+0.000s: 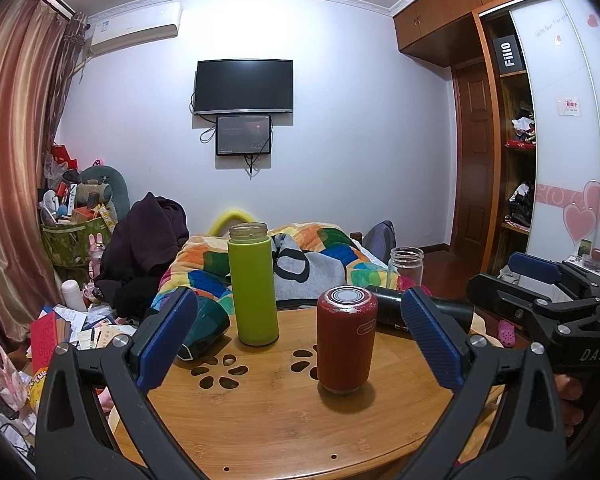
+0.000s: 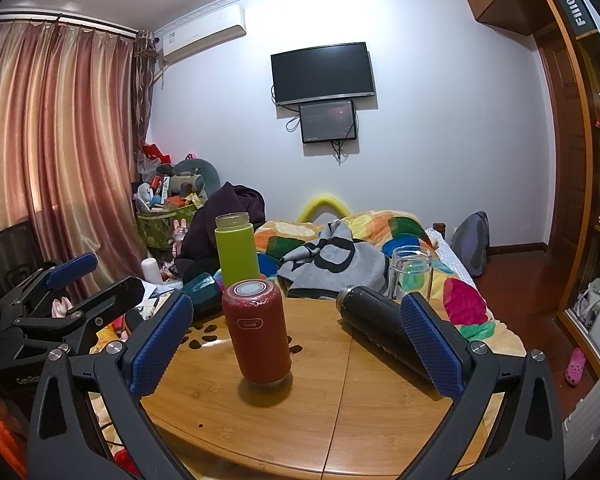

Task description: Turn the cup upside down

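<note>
Left tool (image 1: 300,336) spread wide, right tool (image 2: 296,344) likewise, both empty, red cup (image 1: 346,339) upside down between.

Round wood table (image 1: 284,432) w/ red cup (image 1: 345,340) inverted, green bottle (image 1: 254,284) upright, black flask (image 1: 427,312) & teal cup (image 1: 206,326) on sides.

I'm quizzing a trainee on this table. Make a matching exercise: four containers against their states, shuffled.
Things:
1. red cup
2. green bottle
3. black bottle
4. glass jar

States:
A. lying on its side
B. upright, clear, empty
C. upright, open mouth, tallest
D. standing with its flat base up

Pairs: 1-D, 2-C, 3-A, 4-B
</note>
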Tool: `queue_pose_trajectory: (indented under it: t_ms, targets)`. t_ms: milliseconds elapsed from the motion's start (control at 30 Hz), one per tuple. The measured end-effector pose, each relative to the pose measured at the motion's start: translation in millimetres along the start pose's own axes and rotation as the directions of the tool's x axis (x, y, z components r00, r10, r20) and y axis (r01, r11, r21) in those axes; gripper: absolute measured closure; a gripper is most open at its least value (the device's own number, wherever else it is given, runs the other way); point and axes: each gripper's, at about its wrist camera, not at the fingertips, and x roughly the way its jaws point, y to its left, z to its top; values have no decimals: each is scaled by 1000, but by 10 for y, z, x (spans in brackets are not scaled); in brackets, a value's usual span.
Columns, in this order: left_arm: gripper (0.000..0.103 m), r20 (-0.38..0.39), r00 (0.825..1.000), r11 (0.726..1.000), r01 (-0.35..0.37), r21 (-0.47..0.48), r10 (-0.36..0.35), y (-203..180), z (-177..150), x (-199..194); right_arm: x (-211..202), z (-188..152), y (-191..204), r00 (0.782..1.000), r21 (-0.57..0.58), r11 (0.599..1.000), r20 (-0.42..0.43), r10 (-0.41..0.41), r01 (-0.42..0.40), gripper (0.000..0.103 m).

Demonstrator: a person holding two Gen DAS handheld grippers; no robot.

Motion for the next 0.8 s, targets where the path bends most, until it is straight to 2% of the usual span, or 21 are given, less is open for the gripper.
queue_pose_trajectory:
  t_ms: [800]
  targets:
    - [0, -4, 999, 999, 34, -9, -34, -20, 3, -16, -16, 5, 16, 1000, 2, 1000, 2, 2, -2, 0]
